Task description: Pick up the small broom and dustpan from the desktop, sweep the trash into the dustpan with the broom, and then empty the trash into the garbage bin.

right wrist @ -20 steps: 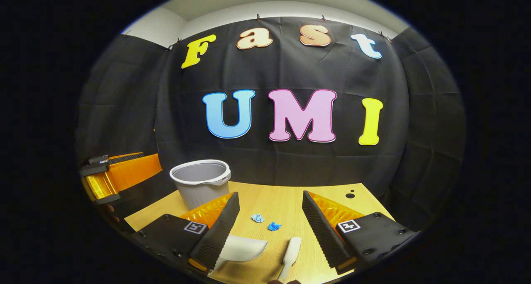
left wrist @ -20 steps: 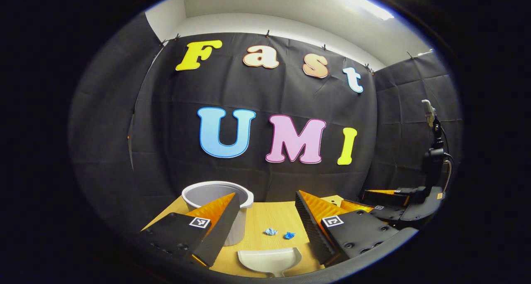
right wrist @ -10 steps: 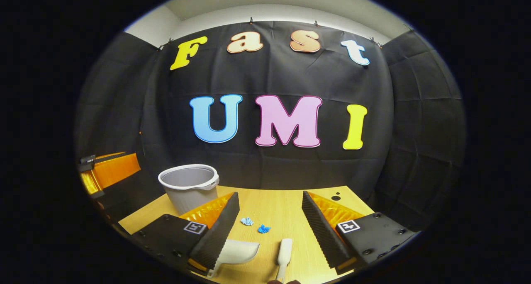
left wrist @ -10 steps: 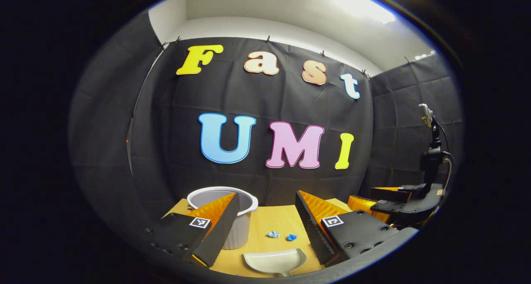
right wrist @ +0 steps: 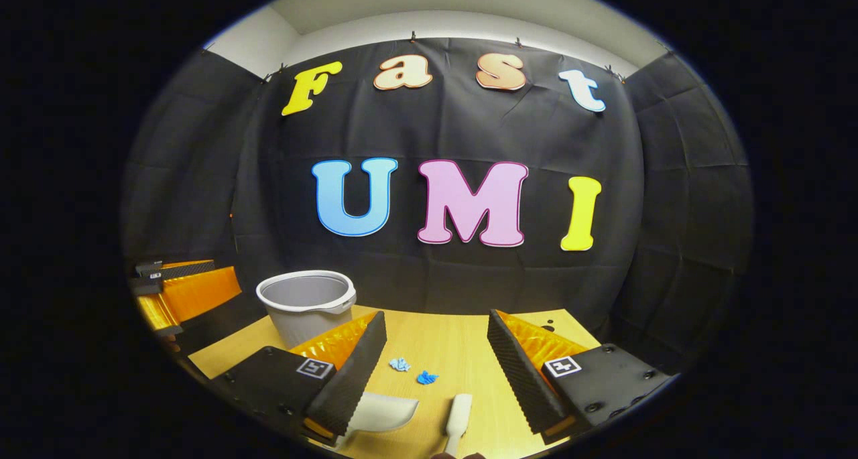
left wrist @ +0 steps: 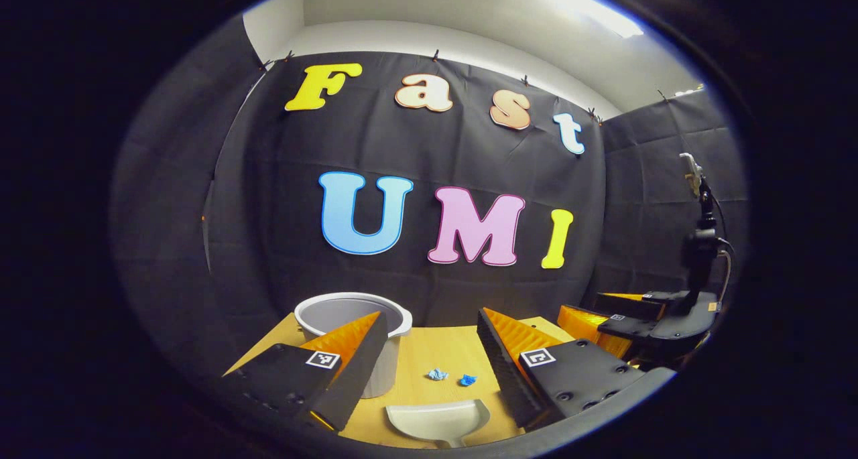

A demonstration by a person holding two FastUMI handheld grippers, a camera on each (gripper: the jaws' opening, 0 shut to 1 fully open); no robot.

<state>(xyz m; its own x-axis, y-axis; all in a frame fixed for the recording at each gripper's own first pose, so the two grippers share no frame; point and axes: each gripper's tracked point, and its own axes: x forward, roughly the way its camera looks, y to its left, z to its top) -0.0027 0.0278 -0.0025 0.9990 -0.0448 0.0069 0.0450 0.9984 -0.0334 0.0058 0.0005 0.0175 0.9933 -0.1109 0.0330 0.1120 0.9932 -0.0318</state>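
A white dustpan [left wrist: 439,420] lies on the wooden desk at the near edge, below and between the fingers of my left gripper [left wrist: 429,328], which is open and empty. In the right gripper view the dustpan [right wrist: 382,411] lies partly behind the left finger, and the small white broom [right wrist: 457,415] lies beside it, low between the fingers of my right gripper [right wrist: 436,325], open and empty. Two crumpled blue paper scraps [left wrist: 450,376] [right wrist: 412,371] rest on the desk past the dustpan. A grey bin [left wrist: 355,315] [right wrist: 305,301] stands at the back left.
The other gripper shows at the right of the left gripper view [left wrist: 637,318] and at the left of the right gripper view [right wrist: 181,288]. A dark stand with a cable [left wrist: 700,244] rises at the far right. The wooden desk [right wrist: 456,342] ends at the black cloth wall.
Both views wobble slightly up and down and sideways. Dustpan, broom, scraps and bin lie where they were; both grippers stay open.
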